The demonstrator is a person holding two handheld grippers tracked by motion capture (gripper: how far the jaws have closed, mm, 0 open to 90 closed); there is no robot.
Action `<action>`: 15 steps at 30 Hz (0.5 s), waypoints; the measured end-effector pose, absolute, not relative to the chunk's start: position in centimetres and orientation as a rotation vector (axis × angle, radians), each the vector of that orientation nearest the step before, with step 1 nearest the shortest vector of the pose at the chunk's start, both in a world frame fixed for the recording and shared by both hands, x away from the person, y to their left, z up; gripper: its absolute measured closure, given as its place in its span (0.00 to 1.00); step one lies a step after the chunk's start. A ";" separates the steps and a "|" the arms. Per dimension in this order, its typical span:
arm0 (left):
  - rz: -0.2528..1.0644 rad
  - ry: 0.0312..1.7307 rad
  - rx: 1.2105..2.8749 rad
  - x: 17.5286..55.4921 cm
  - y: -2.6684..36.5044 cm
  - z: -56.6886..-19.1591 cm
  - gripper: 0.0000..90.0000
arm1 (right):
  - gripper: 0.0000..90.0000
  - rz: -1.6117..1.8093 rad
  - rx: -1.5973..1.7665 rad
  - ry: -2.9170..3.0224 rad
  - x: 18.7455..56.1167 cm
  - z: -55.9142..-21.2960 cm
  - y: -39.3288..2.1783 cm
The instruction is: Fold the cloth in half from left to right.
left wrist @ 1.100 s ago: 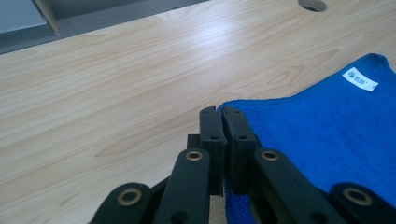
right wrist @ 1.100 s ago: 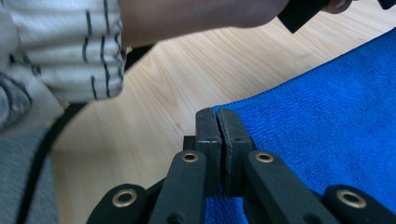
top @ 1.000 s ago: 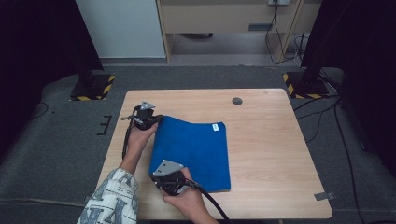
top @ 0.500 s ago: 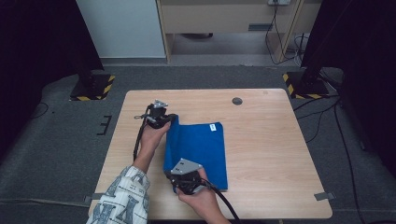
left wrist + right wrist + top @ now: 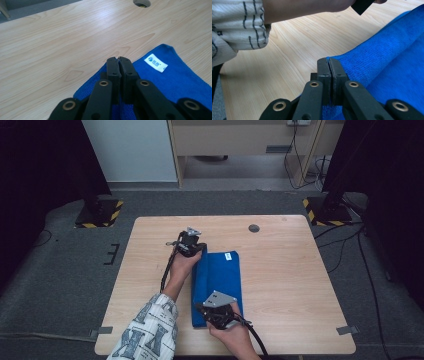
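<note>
Two grippers are holding one blue towel on the desk. The left gripper is pinching the far left corner of the towel, at about 11 o'clock from the middle of the cloth. Its fingers are pressed all the way together, and blue cloth is showing under them. The right gripper is pinching the near left corner, at about 7 o'clock. Its fingers are squeezed tight too, with the towel's edge coming right out from between them.

The towel is lying near the middle of the desk, a bit toward the person. It is looking long and narrow, with its left side lifted and doubled over. A small white tag is sitting on the far end, at about 1 o'clock.

It looks like the person is folding the left side over toward 3 o'clock.

Some things could go wrong. Each pinch is grabbing just a tiny bit of edge, so a quick tug could pull a corner loose and let it flop down. If one hand is going faster than the other, the fold could end up crooked. If the bottom layer is dragging along the smooth wood, the towel could bunch up.
</note>
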State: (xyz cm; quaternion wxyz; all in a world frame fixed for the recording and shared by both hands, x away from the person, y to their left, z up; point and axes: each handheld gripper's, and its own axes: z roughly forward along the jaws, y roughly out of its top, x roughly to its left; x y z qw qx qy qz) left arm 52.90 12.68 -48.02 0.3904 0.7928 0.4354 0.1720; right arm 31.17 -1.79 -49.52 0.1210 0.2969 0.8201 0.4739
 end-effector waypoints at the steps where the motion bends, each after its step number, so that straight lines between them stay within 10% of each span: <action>1: 0.433 1.103 2.019 52.9 12.4 -48.1 0.96 | 0.98 1.382 0.872 2.394 31.1 -49.6 -2.0; 15: 0.419 1.067 2.060 53.0 8.6 -48.2 0.96 | 0.98 1.351 0.900 2.385 30.7 -49.8 -4.3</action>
